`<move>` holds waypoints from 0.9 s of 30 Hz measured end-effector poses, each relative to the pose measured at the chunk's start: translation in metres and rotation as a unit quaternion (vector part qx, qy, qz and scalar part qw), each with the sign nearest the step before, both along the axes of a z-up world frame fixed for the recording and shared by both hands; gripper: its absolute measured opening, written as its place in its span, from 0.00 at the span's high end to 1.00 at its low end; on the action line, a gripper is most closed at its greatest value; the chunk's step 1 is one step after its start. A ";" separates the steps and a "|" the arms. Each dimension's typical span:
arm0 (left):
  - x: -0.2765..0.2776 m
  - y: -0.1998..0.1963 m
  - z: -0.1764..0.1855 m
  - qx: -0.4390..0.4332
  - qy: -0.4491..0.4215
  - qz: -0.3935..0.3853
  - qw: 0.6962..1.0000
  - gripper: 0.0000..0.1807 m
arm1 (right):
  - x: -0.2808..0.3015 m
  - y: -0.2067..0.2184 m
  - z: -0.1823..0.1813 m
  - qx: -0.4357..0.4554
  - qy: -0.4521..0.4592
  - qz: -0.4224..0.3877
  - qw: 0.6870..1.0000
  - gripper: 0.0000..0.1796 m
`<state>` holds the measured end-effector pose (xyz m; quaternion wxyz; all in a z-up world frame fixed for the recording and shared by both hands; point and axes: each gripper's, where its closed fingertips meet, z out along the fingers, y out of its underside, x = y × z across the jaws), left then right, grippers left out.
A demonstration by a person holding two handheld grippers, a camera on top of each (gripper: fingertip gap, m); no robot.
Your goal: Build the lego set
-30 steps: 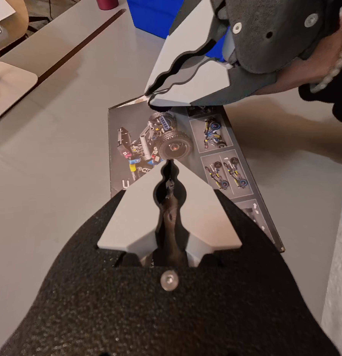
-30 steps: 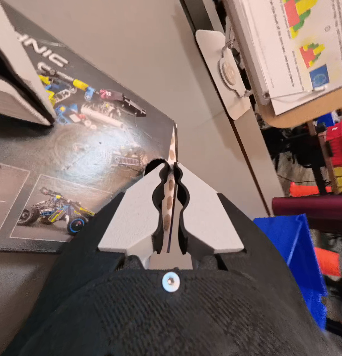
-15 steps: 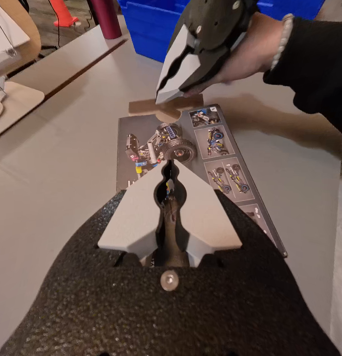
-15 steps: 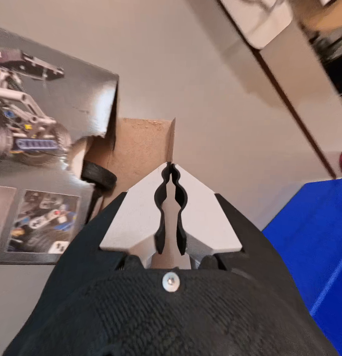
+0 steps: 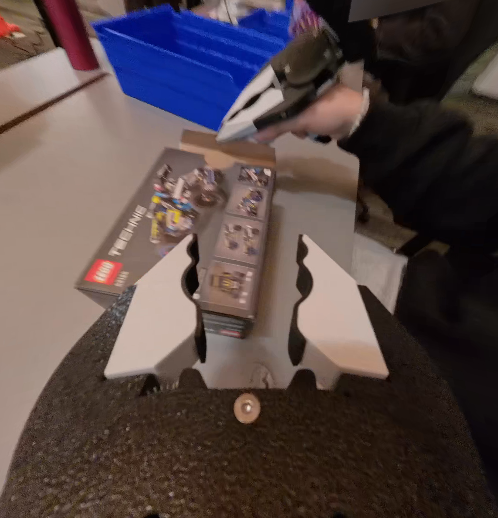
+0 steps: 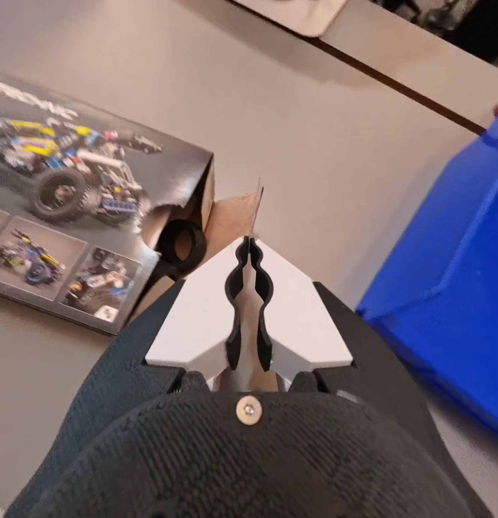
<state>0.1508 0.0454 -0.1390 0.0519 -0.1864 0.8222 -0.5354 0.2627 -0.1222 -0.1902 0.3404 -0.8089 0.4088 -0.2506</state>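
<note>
The flat dark grey cardboard lego box (image 5: 183, 232) lay on the pale grey bench (image 5: 45, 179), printed face up. It carried a red square logo patch at the near left corner, a line of pale lettering along that side, a big photo of a buggy-style model and a column of smaller photos down the right side. Its long axis ran away from the left wrist camera, with the torn-open end at the far side, nearest the blue plastic bin (image 5: 183, 59).

The left claw (image 5: 246, 280) was spread wide apart with nothing between its white fingers, hovering just over the near end of the box and not touching it as far as I could tell, the frame being blurry.

The right claw (image 6: 249, 239) was pinched together at the tips on the edge of the brown cardboard end flap (image 6: 236, 221), which was folded out from the open end. A black rubber tyre (image 6: 183, 249) sat in the torn opening, beside the flap. From the left wrist view, the right claw (image 5: 228, 134) sat over the flap (image 5: 228, 148) at the far end, held by a hand (image 5: 320, 117) in a dark sleeve.
</note>
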 end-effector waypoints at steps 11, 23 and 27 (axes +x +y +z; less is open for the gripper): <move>0.083 0.033 -0.056 0.213 -0.137 0.115 0.961 0.66 | -0.101 -0.006 -0.033 0.007 0.022 0.060 0.998 0.99; 0.070 0.010 -0.032 0.132 -0.103 0.143 0.975 0.69 | -0.108 0.039 0.016 0.124 -0.026 0.145 0.981 1.00; 0.050 -0.014 -0.033 0.189 -0.224 0.129 0.947 0.79 | -0.080 0.036 0.057 0.012 -0.136 0.151 0.979 1.00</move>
